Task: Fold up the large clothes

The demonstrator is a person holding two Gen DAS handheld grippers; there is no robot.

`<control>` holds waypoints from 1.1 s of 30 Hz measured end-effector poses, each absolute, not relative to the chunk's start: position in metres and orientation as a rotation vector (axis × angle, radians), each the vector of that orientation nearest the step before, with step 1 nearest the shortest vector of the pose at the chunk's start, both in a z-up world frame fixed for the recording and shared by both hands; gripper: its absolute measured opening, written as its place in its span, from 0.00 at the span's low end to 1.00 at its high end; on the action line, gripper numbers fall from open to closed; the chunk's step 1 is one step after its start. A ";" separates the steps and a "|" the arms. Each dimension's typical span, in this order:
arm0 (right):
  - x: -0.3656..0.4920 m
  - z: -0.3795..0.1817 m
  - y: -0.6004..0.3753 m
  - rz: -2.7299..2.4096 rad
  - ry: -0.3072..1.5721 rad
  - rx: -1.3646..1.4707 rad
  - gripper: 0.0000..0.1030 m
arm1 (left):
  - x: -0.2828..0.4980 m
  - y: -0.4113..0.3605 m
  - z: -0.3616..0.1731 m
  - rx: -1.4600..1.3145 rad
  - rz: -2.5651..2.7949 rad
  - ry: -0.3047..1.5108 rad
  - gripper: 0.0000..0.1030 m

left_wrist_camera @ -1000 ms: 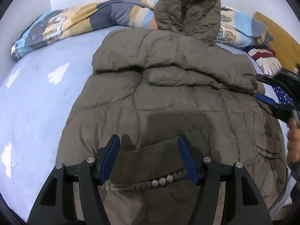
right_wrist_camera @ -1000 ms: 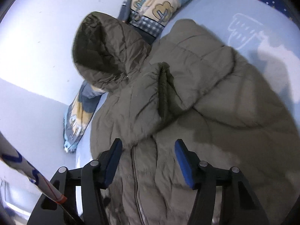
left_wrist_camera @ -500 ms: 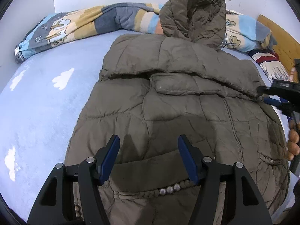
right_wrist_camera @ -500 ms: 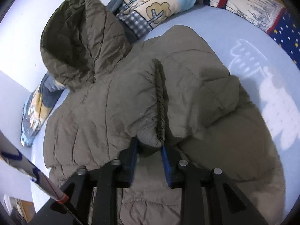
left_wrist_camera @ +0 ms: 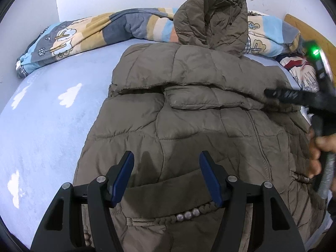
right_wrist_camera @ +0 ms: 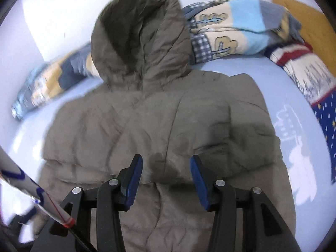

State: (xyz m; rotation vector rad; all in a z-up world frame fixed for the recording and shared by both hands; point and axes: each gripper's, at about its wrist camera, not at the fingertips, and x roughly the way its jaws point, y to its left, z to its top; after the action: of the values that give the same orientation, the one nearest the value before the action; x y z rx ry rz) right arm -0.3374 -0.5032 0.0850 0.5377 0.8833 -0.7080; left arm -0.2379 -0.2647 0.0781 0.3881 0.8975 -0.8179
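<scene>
Both sleeves lie folded across the coat (left_wrist_camera: 189,130) on the bed (left_wrist_camera: 46,126). Left gripper (left_wrist_camera: 167,176) released; right gripper (right_wrist_camera: 166,178) opening, empty. The puffy sleeves may spring back.

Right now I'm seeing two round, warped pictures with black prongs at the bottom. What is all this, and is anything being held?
Each picture comes from a fisheye camera on a hand-held tool, looking along its two blue-padded fingers. No robot: a person holds one tool per hand. The left tool hangs open over the coat's hem. The right tool is opening above the folded sleeves; the left view also catches it, blurred, at the coat's edge. The coat lies on a blue bed, hood against a quilt. Nothing is held.
</scene>
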 end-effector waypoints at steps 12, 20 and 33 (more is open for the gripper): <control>-0.328 0.083 -0.493 -0.723 0.926 0.485 0.51 | -0.243 -0.266 0.083 0.407 -0.817 0.862 0.62; -0.302 0.084 -0.458 -0.637 0.921 0.425 0.51 | -0.244 -0.266 0.082 0.420 -0.810 0.858 0.62; -0.336 0.097 -0.456 -0.540 0.911 0.546 0.54 | -0.227 -0.251 0.094 0.354 -0.806 0.897 0.62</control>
State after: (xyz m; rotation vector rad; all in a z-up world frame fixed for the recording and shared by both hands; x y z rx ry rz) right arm -0.3357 -0.4559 0.0975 0.5459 0.9114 -0.5396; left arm -0.2271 -0.2509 0.0941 0.3539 0.8975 -0.8064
